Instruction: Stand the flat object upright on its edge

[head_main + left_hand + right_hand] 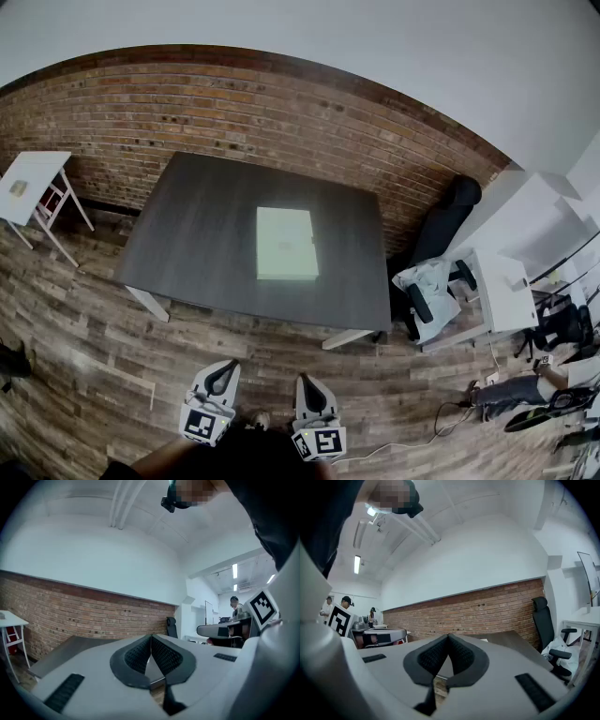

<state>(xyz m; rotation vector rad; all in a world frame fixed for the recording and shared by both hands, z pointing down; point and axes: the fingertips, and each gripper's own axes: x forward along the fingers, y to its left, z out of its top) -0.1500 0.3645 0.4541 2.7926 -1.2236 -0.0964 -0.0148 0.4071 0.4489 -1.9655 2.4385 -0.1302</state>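
A pale flat rectangular object [286, 243] lies flat on the dark table [197, 244] in the head view, right of the table's middle. My left gripper [222, 374] and right gripper [307, 385] hang side by side over the wooden floor, well short of the table's near edge. Both are shut with nothing between the pads. In the left gripper view the left gripper [151, 639] points level at the table's near corner, tips touching. The right gripper [448, 639] looks the same in its own view.
A small white folding table [30, 183] stands at the far left by the brick wall [281, 112]. A black office chair [445, 220], white desks [511, 281] and floor cables [450, 412] crowd the right side. People stand at a far desk [234, 604].
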